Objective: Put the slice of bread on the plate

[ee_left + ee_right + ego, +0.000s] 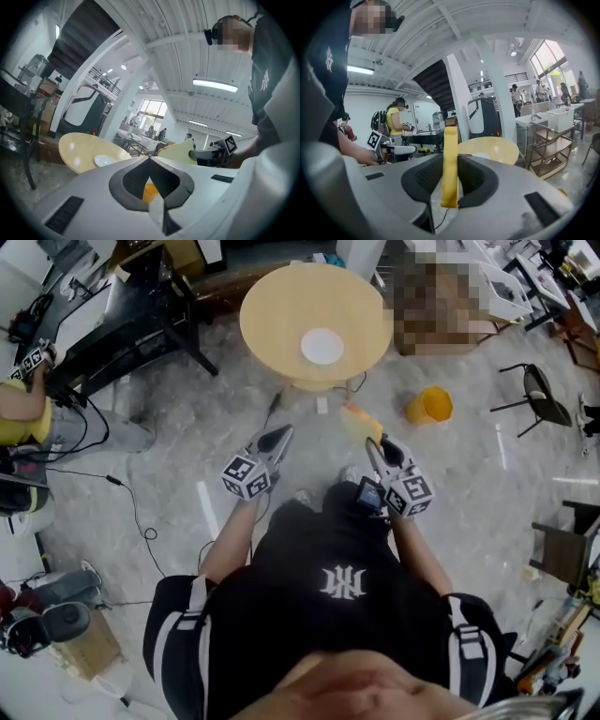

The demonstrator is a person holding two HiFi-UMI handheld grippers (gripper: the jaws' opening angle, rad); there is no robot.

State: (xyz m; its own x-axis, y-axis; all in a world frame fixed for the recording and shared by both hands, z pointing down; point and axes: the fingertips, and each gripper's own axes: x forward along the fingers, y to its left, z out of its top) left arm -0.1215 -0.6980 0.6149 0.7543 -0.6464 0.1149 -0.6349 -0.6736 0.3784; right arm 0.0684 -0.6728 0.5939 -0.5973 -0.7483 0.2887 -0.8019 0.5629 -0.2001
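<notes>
Grey marbled floor [187, 465] is stretching under the person [328, 596], with a round wooden table [272, 324] standing at twelve o'clock and a white plate [322, 346] lying bare near its middle. The right gripper [377, 448] is clamping the slice of bread [359, 420] upright between its jaws, off the table's near edge and well short of the plate. The left gripper [277, 440] is pointing at the table with its jaws pressed together on nothing. The pick-up looks done; carrying the bread over and laying it on the plate is what is remaining. The slice is showing edge-on, so its faces are hiding. A yellow object [429, 406] at two o'clock is too small to identify.
</notes>
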